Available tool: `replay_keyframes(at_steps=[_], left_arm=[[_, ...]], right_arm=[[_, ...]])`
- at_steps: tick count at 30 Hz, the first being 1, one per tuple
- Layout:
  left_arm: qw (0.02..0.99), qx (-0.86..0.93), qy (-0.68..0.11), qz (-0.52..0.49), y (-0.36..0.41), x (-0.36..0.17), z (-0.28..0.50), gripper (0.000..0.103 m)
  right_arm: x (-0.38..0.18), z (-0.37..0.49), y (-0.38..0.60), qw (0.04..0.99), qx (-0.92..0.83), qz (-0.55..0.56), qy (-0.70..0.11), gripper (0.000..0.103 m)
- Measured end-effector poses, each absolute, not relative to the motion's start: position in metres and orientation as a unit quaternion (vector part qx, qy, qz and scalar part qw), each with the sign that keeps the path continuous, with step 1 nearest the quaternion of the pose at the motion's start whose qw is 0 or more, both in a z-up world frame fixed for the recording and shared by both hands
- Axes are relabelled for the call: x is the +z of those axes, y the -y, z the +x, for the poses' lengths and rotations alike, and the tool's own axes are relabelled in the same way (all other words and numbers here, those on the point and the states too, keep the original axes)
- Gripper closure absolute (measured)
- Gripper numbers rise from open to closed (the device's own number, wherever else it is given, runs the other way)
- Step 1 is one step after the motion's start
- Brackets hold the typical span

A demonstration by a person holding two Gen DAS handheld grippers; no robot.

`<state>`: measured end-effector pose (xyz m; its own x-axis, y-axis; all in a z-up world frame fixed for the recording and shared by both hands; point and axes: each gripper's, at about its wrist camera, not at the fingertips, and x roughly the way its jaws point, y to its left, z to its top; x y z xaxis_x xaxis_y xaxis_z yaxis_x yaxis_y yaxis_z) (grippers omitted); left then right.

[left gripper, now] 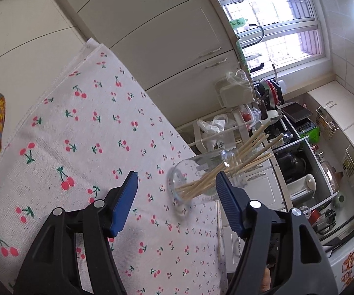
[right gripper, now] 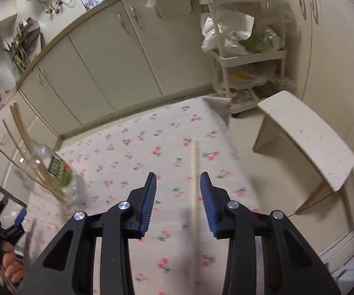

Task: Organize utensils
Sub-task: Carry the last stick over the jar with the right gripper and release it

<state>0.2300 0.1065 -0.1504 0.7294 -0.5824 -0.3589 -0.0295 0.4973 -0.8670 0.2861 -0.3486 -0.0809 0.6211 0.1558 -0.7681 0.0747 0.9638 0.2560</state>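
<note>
Left wrist view: at the left and centre of the frame your cherry-print cloth (left gripper: 83, 127) covers the bench. Your left tool (left gripper: 175, 184) stands low in the frame with its blue pads well apart and nothing gripped. The clear jar (left gripper: 201, 179) sits just beyond the tips, right of centre, its near side partly covered by the right-hand pad. A bundle of pale chopsticks (left gripper: 238, 157) stands in it, fanning toward the upper right. One loose stick (left gripper: 218, 228) lies on the cloth at the lower right, near the cloth's edge.

Right wrist view: at the lower left edge a hand (right gripper: 12, 260) holds the other tool. Above it, at the left of the frame, the jar (right gripper: 58, 172) appears blurred, with chopsticks (right gripper: 17, 132) rising to the upper left. At lower centre your right tool (right gripper: 178, 186) is partly open. A single chopstick (right gripper: 195, 172) runs lengthwise between the pads, nearer the right pad; neither pad presses on it. Whether it rests on the cloth (right gripper: 140, 152) cannot be told. A white stool (right gripper: 307, 137) stands on the floor at the right.
</note>
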Motion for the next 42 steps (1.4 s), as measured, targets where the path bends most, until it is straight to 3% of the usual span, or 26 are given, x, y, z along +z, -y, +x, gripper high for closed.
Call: replay_keyframes(at_steps=[5, 6, 7, 9, 11, 13, 16, 20, 23, 25, 30, 34, 35, 36, 37, 42], left_arm=[[0.798, -0.173, -0.331, -0.474, -0.105, -0.158, 0.231, 0.040], [0.797, -0.172, -0.331, -0.474, -0.104, -0.159, 0.231, 0.040], [0.797, -0.172, -0.331, -0.474, -0.104, -0.159, 0.231, 0.040], [0.797, -0.172, -0.331, -0.475, -0.104, -0.161, 0.229, 0.040], [0.799, -0.174, -0.330, -0.471, -0.103, -0.161, 0.229, 0.040], [0.801, -0.175, -0.329, -0.468, -0.101, -0.161, 0.230, 0.040], [0.801, -0.178, -0.330, -0.466, -0.100, -0.161, 0.231, 0.040], [0.797, -0.182, -0.327, -0.474, -0.102, -0.162, 0.231, 0.040], [0.796, -0.180, -0.325, -0.478, -0.101, -0.161, 0.231, 0.040], [0.796, -0.179, -0.325, -0.477, -0.102, -0.161, 0.231, 0.039], [0.798, -0.179, -0.323, -0.477, -0.105, -0.160, 0.230, 0.037], [0.796, -0.181, -0.322, -0.480, -0.108, -0.161, 0.230, 0.036], [0.794, -0.183, -0.322, -0.483, -0.108, -0.161, 0.230, 0.036], [0.793, -0.185, -0.322, -0.483, -0.107, -0.161, 0.229, 0.036], [0.793, -0.187, -0.323, -0.481, -0.105, -0.160, 0.229, 0.035], [0.796, -0.187, -0.324, -0.475, -0.102, -0.160, 0.230, 0.035]], right_arm=[[-0.095, 0.306, 0.327, 0.890, 0.018, 0.043, -0.454, 0.069], [-0.101, 0.311, 0.324, 0.887, 0.014, 0.029, -0.460, 0.074], [-0.106, 0.316, 0.321, 0.885, 0.008, 0.012, -0.466, 0.086], [-0.113, 0.320, 0.314, 0.887, -0.003, -0.024, -0.462, 0.101], [-0.114, 0.320, 0.306, 0.885, -0.003, -0.054, -0.462, 0.103], [-0.098, 0.311, 0.305, 0.895, 0.023, -0.005, -0.445, 0.103], [-0.048, 0.289, 0.295, 0.919, 0.092, 0.084, -0.373, 0.103], [0.029, 0.258, 0.265, 0.946, 0.188, 0.188, -0.188, 0.103], [0.053, 0.261, 0.232, 0.944, 0.221, 0.220, -0.104, 0.103], [0.056, 0.272, 0.214, 0.940, 0.237, 0.228, -0.090, 0.103], [0.047, 0.289, 0.217, 0.942, 0.207, 0.236, -0.121, 0.102], [0.020, 0.270, 0.259, 0.964, 0.094, 0.156, -0.195, 0.100], [-0.001, 0.273, 0.276, 0.959, 0.048, 0.125, -0.248, 0.095], [-0.019, 0.278, 0.285, 0.952, 0.027, 0.105, -0.287, 0.070], [-0.041, 0.285, 0.298, 0.938, 0.006, 0.089, -0.334, 0.057], [-0.116, 0.312, 0.319, 0.892, -0.038, -0.002, -0.450, 0.067]])
